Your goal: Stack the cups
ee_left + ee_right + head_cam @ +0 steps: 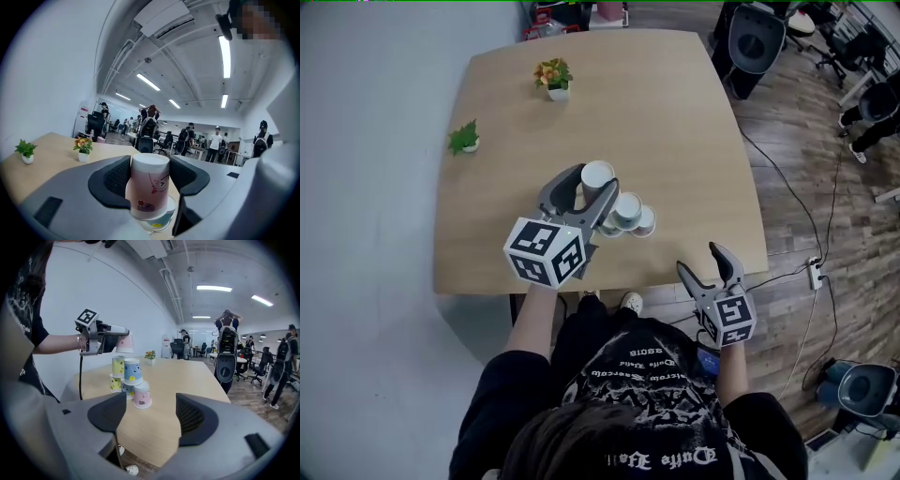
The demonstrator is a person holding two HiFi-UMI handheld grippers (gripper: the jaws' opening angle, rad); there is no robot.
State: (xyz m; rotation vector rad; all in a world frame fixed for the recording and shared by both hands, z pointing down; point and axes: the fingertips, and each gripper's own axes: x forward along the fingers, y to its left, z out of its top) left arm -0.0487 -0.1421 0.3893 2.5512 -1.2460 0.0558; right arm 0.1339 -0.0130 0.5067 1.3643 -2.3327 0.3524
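My left gripper (596, 181) is shut on an upside-down pink paper cup (149, 186) and holds it in the air just over a pile of cups on the wooden table (506, 103). Seen from the right gripper view, the held cup (124, 342) hangs above a yellow cup (118, 366) and a blue cup (132, 371), which stand on lower cups. A pink cup (142, 395) sits at the pile's near side. My right gripper (697, 259) is open and empty, off the table's front edge to the right of the pile (630, 214).
Two small potted plants stand farther back on the table, one with orange flowers (553, 75), one green (464, 139). An office chair (757, 37) is beyond the far right corner. A cable (806, 216) runs over the wooden floor on the right.
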